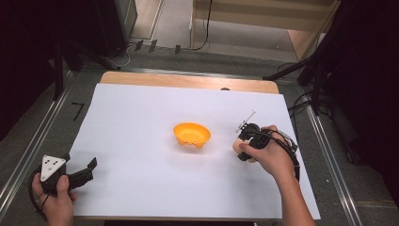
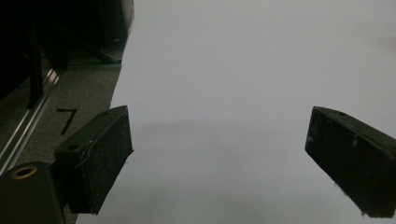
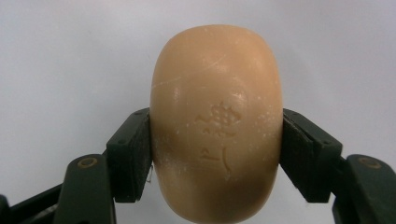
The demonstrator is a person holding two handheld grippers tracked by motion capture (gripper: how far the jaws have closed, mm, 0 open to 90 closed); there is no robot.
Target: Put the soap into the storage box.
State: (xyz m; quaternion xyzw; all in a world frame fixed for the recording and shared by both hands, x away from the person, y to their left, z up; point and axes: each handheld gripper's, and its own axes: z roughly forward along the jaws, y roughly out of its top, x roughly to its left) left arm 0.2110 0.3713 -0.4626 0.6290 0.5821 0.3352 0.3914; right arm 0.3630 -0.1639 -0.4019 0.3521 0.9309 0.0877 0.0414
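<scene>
White sheet, orange dish — my right gripper clamps soap; probably slick, could squirt out. Left gripper wide, idle.

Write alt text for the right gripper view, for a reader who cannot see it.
A tan oval bar of soap, stamped with a small emblem, is clamped on both sides between the two black jaws of the right gripper. Behind it lies a plain white table cover.
</scene>
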